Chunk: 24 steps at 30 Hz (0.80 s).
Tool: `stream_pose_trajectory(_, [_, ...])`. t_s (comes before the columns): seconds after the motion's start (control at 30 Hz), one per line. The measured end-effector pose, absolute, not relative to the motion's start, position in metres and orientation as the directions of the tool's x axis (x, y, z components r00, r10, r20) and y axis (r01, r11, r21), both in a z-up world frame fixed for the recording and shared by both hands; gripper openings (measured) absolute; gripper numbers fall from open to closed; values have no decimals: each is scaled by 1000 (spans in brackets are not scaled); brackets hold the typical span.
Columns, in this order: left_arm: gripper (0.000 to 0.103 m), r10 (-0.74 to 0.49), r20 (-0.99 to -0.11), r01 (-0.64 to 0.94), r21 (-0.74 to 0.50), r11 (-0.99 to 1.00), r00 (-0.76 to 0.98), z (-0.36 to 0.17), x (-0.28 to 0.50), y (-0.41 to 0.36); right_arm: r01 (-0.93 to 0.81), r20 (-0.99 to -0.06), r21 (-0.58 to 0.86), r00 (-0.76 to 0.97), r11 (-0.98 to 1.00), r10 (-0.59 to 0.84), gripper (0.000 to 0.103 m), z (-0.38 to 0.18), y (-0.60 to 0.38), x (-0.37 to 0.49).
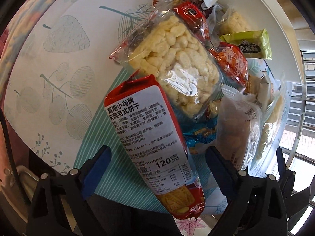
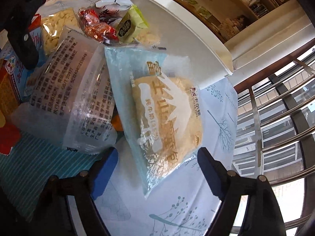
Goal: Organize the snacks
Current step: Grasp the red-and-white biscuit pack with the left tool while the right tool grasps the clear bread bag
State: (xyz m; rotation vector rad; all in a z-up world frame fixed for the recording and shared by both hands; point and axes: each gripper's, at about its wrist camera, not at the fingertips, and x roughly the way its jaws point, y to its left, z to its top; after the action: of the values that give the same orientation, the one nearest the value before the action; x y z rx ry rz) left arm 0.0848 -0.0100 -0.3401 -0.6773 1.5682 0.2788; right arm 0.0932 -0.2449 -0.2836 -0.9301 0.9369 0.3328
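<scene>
The left hand-held gripper (image 1: 157, 157) hangs released over the pile, jaws wide to either side of a red biscuit packet (image 1: 153, 147) without pressing on it. The packet lies slanted on the patterned desk (image 1: 59, 49), its far end leaning against a clear bag of puffed rice cakes (image 1: 173, 59). To grip well, the pads should probably meet the packet's long sides squarely and close gently, since biscuits crush.

The right hand-held gripper (image 2: 157, 161) is likewise released, its jaws straddling the near corner of a pale blue bread bag (image 2: 161, 114), which overlaps a translucent printed bag (image 2: 70, 98) just beside it. A soft loaf likely wants a light pinch near the sealed edge.

Farther off sit small red wrappers (image 2: 98, 29) and a green snack packet (image 2: 132, 25), touching a white tray (image 2: 187, 39).
</scene>
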Motion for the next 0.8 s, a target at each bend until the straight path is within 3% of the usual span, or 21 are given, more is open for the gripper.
stream_pose_trajectory(0.1, [93,-247,-969,-574,-210,791,14,-348,85,-13,-599,-797,-530,593,600,-113,79,-284,-245,98])
stream_pose_trajectory(0.27, [85,-253,-967,-579,-215,787,14,-359,82,-20,-604,-804,-506,589,616,-83,61,-287,-244,106])
stream_pose_trajectory(0.37, [77,-244,-970,-582,-202,788,6,-364,84,-24,-602,-803,-508,589,616,-87,49,-287,-243,107])
stream_pose_trajectory(0.43, [65,-252,-968,-580,-209,788,6,-363,90,-28,-598,-802,-504,592,623,-81,41,-284,-245,110])
stream_pose_trajectory(0.63, [49,-242,-970,-596,-185,782,-16,-368,98,-33,-606,-814,-485,576,630,-73,32,-274,-247,118])
stream_pose_trajectory(0.8, [44,-236,-971,-598,-163,785,-45,-369,101,-31,-613,-821,-471,567,634,-62,28,-264,-252,126])
